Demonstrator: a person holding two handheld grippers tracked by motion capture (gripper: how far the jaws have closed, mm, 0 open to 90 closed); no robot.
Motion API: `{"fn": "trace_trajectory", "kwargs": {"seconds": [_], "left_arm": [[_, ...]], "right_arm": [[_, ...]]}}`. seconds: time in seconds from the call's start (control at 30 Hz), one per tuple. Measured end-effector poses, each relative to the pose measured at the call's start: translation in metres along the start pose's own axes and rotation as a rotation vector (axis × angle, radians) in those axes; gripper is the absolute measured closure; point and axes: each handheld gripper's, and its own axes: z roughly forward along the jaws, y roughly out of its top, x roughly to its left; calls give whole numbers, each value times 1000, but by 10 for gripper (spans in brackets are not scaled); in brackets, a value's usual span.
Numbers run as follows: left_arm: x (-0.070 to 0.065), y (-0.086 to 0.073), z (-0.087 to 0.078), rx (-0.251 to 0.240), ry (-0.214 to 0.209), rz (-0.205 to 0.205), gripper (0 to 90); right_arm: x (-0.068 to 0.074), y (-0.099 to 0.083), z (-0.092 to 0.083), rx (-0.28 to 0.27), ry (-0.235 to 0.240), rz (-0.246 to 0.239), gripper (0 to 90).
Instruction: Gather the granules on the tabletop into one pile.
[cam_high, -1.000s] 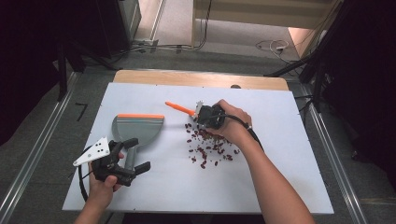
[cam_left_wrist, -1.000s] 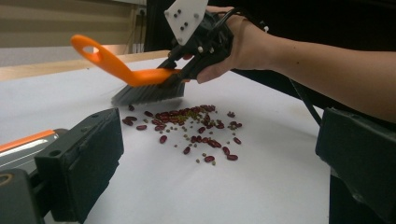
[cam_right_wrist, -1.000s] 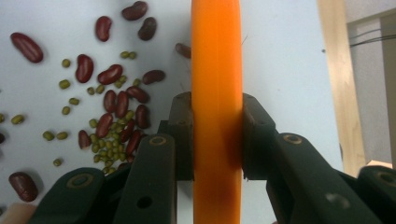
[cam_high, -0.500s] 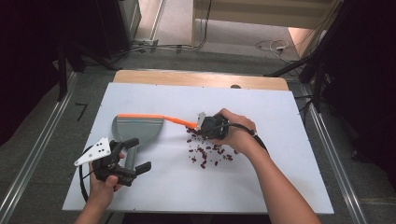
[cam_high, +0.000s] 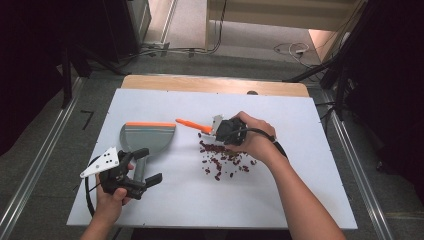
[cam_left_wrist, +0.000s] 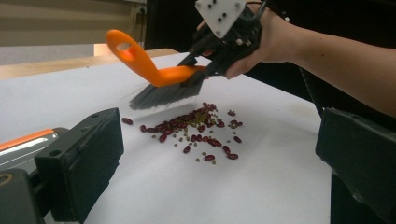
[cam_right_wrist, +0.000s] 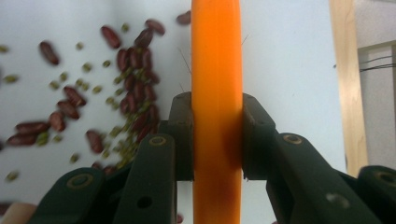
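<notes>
The right gripper (cam_high: 220, 131) has its jaws clamped on the orange handle of the brush (cam_left_wrist: 159, 79), whose grey bristles hang just above the near edge of the pile of red beans (cam_high: 224, 159) scattered mid-table (cam_high: 280, 110). The left gripper (cam_high: 142, 172) rests at the table's front left with its jaws apart and nothing between them, just beside the handle of the grey dustpan (cam_high: 148, 137). The dustpan lies flat, left of the beans and apart from them.

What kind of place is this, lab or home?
Probably a lab recording station: a white tabletop on a metal-railed frame, loose cables on the floor, and handheld grippers sweeping beans.
</notes>
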Motion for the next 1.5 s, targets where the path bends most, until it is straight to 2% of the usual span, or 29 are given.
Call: {"fn": "trace_trajectory", "kwargs": {"seconds": [0.1, 0.2, 0.33, 0.37, 0.6, 0.7, 0.87, 1.0, 1.1, 1.23, 1.37, 1.5], "left_arm": [[0, 0, -1, -2, -1, 1, 18], [0, 0, -1, -6, 1, -1, 18], [1, 0, -2, -5, -2, 0, 18], [2, 0, -2, -3, -2, 1, 18], [0, 0, 0, 1, -3, 1, 18], [-1, -1, 1, 4, -2, 2, 18], [-1, -1, 3, 9, -3, 2, 18], [-1, -1, 3, 12, -3, 3, 18], [-1, -2, 3, 12, -4, 4, 18], [-1, -2, 3, 10, -3, 2, 18], [-1, -1, 3, 12, -1, 1, 18], [-1, -1, 4, 15, -1, 4, 18]], "right_arm": [[-3, 10, 9, -1, -15, -4, 688], [-3, 17, 19, 4, -9, -10, 688], [4, 20, 24, 13, 30, -33, 688], [6, 20, 22, 25, 26, -44, 688], [18, 10, 12, 2, 79, -45, 688], [23, 5, 7, -10, 86, -50, 688], [32, 1, -1, -15, 113, -78, 688], [32, -2, -7, -30, 102, -67, 688], [25, -9, -14, -39, 69, -15, 688], [13, -28, -25, -13, 30, 89, 687], [6, -54, -30, 55, 1, 228, 687], [5, -76, -33, 140, 28, 389, 688]]}}
